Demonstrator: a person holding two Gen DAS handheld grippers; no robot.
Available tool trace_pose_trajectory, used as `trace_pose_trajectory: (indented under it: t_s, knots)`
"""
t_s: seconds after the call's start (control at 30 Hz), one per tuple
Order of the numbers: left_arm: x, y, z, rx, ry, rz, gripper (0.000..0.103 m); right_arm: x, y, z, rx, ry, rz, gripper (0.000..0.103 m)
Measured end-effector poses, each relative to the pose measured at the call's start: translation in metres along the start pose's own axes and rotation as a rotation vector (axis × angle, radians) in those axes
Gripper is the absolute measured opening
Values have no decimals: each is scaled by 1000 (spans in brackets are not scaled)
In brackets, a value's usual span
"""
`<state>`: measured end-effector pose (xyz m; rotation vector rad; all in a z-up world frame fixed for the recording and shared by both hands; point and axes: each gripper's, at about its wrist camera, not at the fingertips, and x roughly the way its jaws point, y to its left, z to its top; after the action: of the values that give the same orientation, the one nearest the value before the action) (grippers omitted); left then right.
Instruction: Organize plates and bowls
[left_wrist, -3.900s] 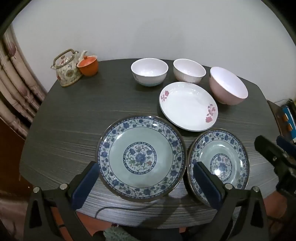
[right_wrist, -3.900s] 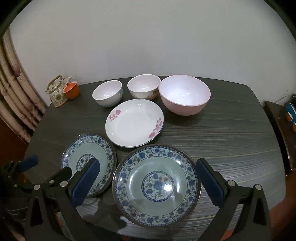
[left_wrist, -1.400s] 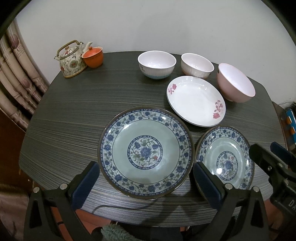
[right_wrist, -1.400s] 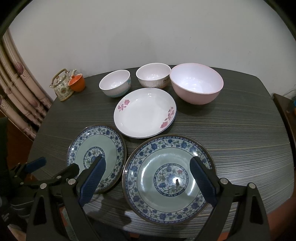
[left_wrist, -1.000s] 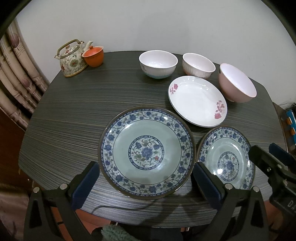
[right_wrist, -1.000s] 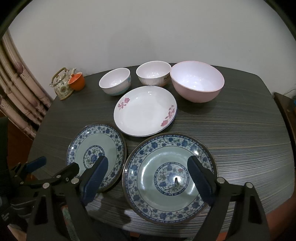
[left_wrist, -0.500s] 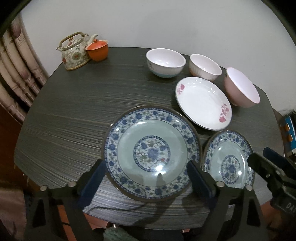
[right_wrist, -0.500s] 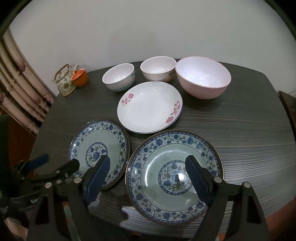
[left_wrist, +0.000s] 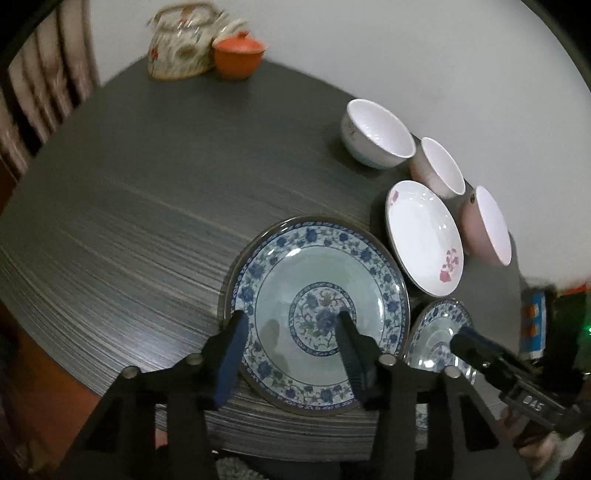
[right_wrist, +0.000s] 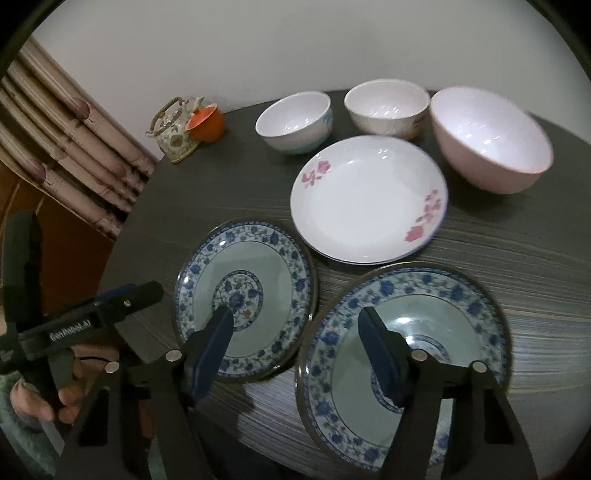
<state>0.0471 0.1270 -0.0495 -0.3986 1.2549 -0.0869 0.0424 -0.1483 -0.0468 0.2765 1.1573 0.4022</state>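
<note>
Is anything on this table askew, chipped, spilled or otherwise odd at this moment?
Nothing stands out. The three bowls sit upright, the white floral plate and both blue-patterned plates lie flat and unstacked on the table, and no chips or spills show. Motion blur hides fine detail.

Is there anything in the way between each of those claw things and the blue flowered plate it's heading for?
Nothing visible. The left gripper straddles the near-left rim of one blue plate, and the right gripper sits at the other blue plate; both jaws have just been closing, not yet pressing.
</note>
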Motion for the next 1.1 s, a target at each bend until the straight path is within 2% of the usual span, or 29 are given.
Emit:
trace_pose_trajectory:
  t_s: [0.17, 0.47, 0.57, 0.7, 0.87, 1.1]
  knots:
    - [15, 23, 4, -85, 69, -81, 45, 22, -6, 9, 46, 69, 54, 62]
    - [28, 50, 7, -163, 98, -76, 45, 55, -9, 26, 79, 140, 94, 62]
    - [34, 54, 8, -163, 108, -70, 44, 66, -9, 29, 78, 166, 98, 58]
    - [41, 63, 9, -181, 123, -69, 35, 74, -13, 32, 89, 192, 104, 52]
    - [51, 64, 10, -178, 140, -65, 33, 84, -17, 38, 95, 207, 91, 47]
    - [62, 68, 10, -179, 161, -74, 26, 95, -20, 43, 80, 219, 94, 37]
